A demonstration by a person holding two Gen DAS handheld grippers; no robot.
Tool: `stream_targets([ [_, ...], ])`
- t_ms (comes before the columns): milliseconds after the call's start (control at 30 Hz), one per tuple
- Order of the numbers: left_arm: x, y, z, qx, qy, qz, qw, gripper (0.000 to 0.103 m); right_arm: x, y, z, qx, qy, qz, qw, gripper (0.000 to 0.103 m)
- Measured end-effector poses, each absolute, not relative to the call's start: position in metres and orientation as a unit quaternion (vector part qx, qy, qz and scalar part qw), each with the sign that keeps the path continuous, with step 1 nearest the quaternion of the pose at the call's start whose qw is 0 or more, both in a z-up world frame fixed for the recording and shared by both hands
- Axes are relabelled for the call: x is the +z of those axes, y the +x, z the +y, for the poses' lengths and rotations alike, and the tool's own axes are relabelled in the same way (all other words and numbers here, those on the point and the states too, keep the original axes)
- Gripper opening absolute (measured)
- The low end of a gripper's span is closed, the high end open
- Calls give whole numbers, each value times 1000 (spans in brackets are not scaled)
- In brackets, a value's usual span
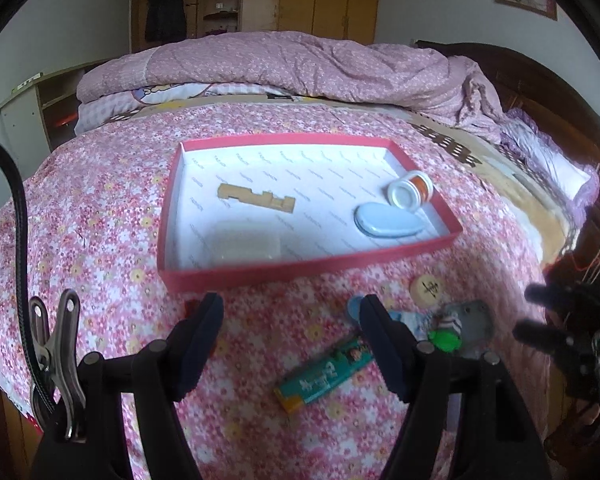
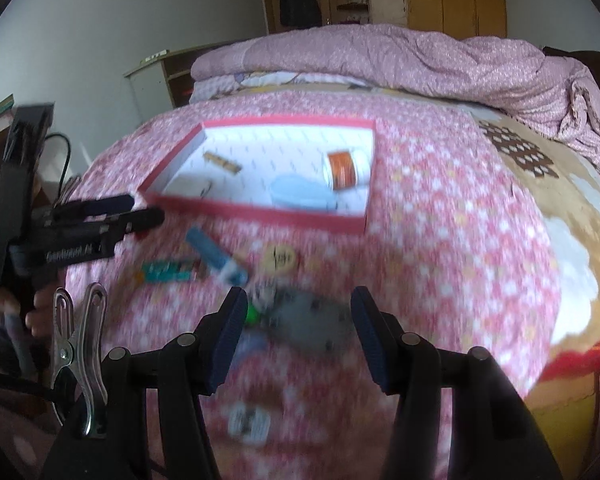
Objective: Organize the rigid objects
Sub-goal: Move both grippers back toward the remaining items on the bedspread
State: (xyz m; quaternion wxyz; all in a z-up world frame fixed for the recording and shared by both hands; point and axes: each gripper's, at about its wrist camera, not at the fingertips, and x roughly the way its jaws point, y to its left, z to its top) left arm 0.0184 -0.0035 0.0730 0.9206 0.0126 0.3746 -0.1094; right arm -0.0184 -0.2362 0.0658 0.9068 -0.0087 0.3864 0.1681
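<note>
My right gripper [image 2: 298, 336], jaws apart and empty, nears the grey flat plate [image 2: 314, 322]; closing carelessly may snag the green toy [image 2: 251, 314] touching it.

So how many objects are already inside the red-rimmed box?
4. In the red-rimmed cardboard box: notched wooden block at centre-left, clear plastic case at the near-left, pale blue oval case and orange-labelled white-capped bottle on the right. Nothing seems hidden.

The right gripper [image 2: 298, 332] is open over a blurry grey thing [image 2: 312, 320] on the pink bedspread [image 2: 440, 220]. Farther back sits a red box [image 2: 260, 208] holding an orange jar [image 2: 342, 170].
</note>
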Motion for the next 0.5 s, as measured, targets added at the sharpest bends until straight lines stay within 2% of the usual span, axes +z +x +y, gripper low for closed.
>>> stream_targets([
  [500,53,-1,-5,-124,25,393,911,74,36,-65,-226,226,-26,433,872,55],
])
